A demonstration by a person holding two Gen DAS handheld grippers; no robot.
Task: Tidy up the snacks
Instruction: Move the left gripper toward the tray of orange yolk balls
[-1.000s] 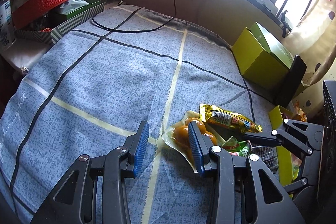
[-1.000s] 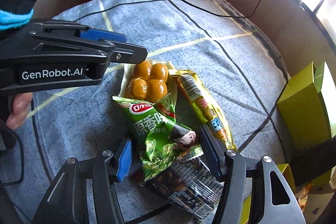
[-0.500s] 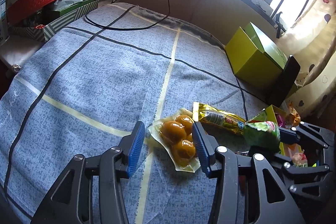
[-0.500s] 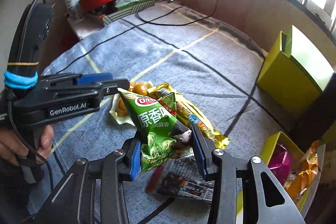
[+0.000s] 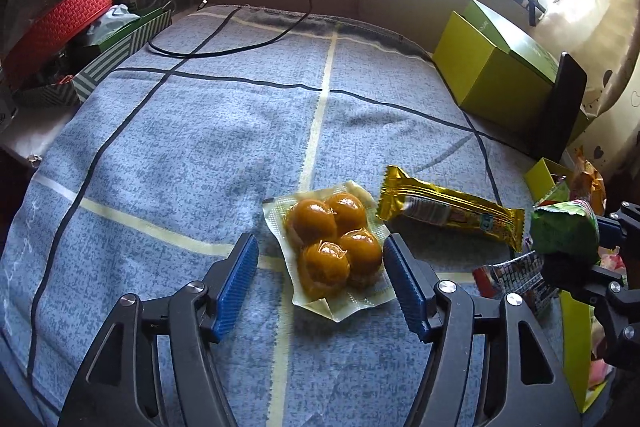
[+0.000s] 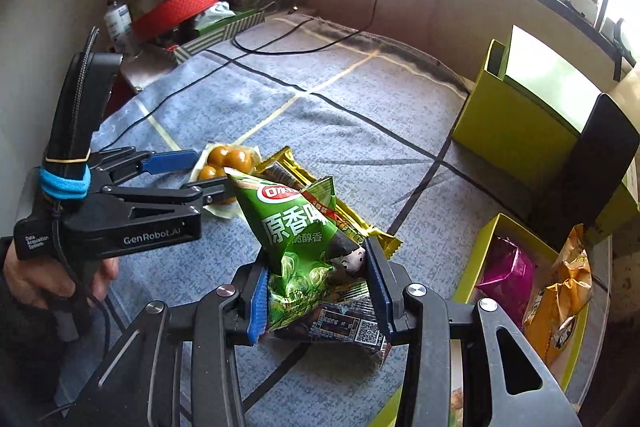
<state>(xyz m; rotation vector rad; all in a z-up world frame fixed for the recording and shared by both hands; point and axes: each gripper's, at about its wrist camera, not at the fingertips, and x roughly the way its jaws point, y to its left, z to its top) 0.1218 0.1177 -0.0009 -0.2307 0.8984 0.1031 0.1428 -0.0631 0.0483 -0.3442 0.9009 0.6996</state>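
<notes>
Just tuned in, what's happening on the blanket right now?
The right gripper is shut on the green snack bag, held above the blanket. The left gripper is open around the vacuum pack of four yellow balls, not yet gripping it. A gold wrapper and a dark packet lie on the blanket; the yellow tray already holds snacks.
</notes>
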